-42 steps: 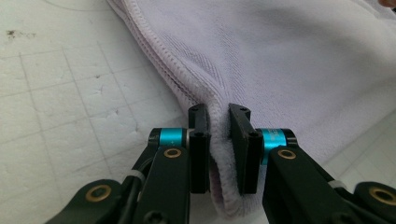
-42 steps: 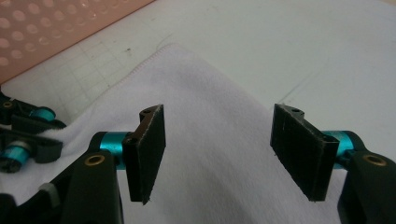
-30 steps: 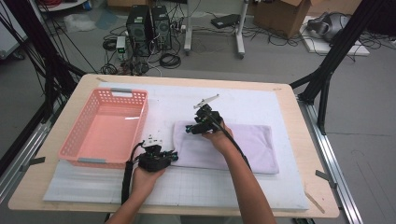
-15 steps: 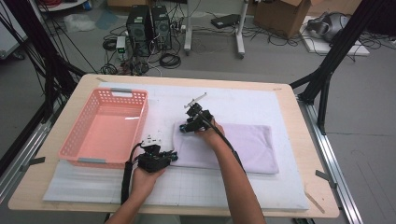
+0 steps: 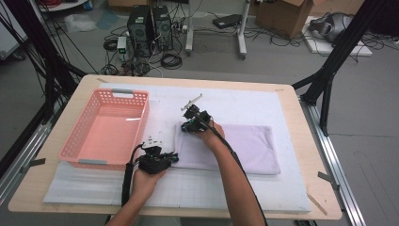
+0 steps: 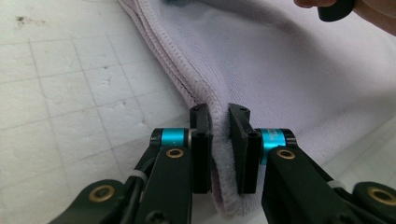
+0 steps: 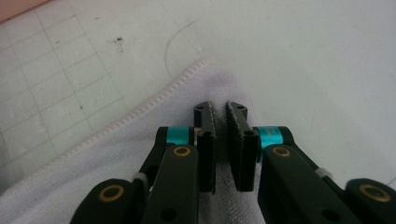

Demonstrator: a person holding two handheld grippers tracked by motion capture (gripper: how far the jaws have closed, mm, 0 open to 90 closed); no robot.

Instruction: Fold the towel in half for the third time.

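- A folded lilac towel (image 5: 235,148) lies on the white gridded mat (image 5: 291,188) of the counter (image 5: 308,141), just right of the pink plastic basket (image 5: 106,129).
- The left tongs (image 5: 173,157) pinch the towel's near-left corner; in the left gripper view the pads press the folded hem (image 6: 219,140) between them.
- The right tongs (image 5: 183,126) sit on the far-left corner, their jaws having just been closing, now pressed on the towel's corner (image 7: 219,93).
- Both forearms reach in from the near edge.
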